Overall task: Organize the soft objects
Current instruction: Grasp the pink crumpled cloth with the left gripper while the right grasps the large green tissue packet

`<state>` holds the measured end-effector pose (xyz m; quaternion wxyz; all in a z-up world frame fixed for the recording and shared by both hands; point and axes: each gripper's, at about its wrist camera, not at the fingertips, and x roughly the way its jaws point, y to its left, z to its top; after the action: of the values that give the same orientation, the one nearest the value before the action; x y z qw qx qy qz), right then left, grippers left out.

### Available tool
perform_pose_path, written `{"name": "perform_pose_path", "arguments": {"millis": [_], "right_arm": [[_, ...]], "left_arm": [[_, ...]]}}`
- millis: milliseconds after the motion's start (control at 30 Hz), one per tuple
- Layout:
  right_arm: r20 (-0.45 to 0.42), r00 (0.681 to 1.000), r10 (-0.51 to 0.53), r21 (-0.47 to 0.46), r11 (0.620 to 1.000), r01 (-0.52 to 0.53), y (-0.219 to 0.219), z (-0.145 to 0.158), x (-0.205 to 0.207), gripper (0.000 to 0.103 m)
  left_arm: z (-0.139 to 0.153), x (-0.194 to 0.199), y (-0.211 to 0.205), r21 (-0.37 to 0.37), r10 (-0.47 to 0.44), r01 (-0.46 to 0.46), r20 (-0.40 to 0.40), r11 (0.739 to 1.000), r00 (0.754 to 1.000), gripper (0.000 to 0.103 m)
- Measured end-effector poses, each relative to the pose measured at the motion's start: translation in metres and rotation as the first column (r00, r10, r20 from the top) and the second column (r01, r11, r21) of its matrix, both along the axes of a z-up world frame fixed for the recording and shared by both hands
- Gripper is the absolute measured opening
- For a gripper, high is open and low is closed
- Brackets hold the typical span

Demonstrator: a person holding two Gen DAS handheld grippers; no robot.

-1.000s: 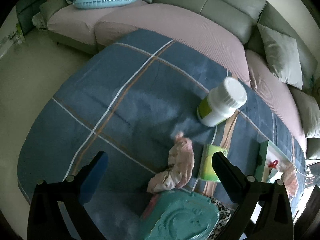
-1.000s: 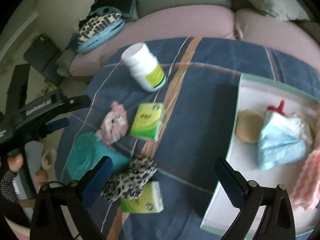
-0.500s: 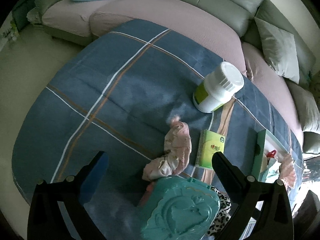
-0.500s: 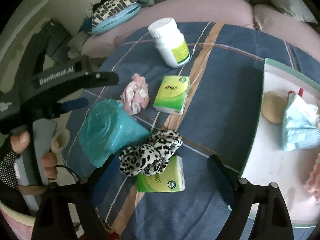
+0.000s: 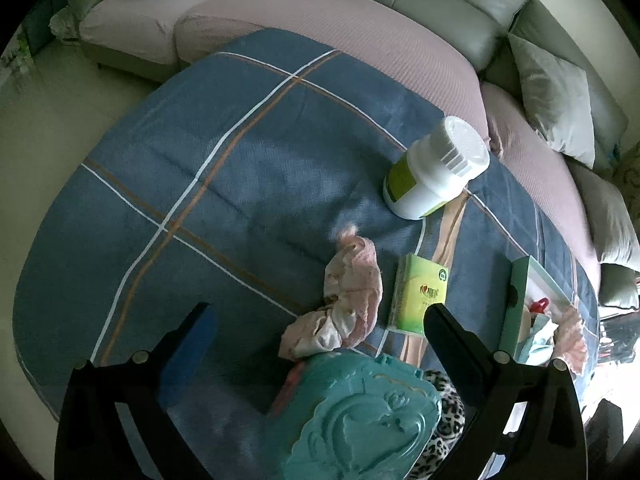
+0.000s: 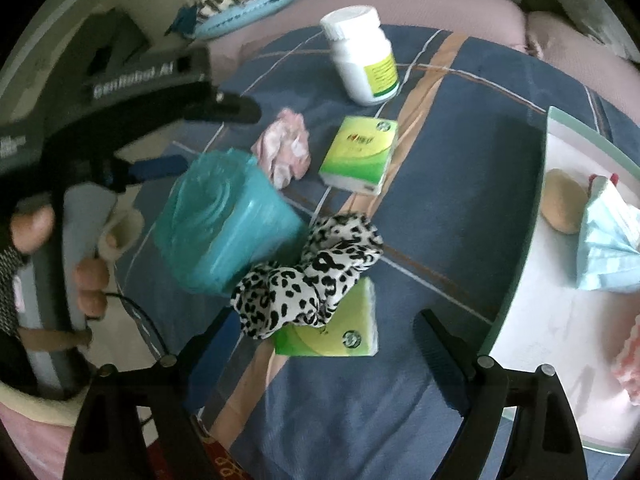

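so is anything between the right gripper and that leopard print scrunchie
Nothing visible blocks it. The open right gripper hangs just short of the black-and-white leopard print fabric scrunchie, with only blue plaid cloth in the gap. The scrunchie does rest partly on a green tissue pack and sits close beside the teal plastic box.

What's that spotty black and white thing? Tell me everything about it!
It's a leopard-print scrunchie: soft, ruffled fabric, cream with black spots, bunched in a loose ring. It lies partly on a green tissue pack and leans against a teal plastic container, on the blue plaid cloth. Nothing grips it; the right gripper hovers open just before it.
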<state>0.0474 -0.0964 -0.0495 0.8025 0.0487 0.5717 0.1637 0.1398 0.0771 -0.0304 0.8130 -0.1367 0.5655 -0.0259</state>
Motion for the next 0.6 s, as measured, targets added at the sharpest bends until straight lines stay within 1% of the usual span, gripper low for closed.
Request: {"name": "perform_pose_path", "arguments": {"millis": [267,400,500,600], "right_arm": [[0.020,1.000,0.018,-0.020,1.000,-0.018,-0.001,0.008,-0.011,0.090],[-0.002,1.000,0.011,-0.041,0.999,-0.011,0.000,0.000,-0.008,0.090],[-0.009,1.000,0.016,-0.053,0.998,-0.017,0.004,-0.005,-0.006,0.090],[-0.013,1.000,0.021,-0.088,0.996,-0.022,0.011,-0.011,-0.004,0.090]], "left_arm": [[0.001,-0.001,0.005,0.011,-0.010,0.010,-0.009,1.000,1.000,0.103],[-0.001,0.002,0.004,-0.001,-0.033,0.033,-0.023,0.999,0.999,0.103],[-0.003,0.006,-0.002,0.000,-0.082,0.082,-0.032,0.997,0.996,0.100],[-0.004,0.011,-0.008,0.029,-0.123,0.125,-0.051,0.992,0.991,0.094]]}}
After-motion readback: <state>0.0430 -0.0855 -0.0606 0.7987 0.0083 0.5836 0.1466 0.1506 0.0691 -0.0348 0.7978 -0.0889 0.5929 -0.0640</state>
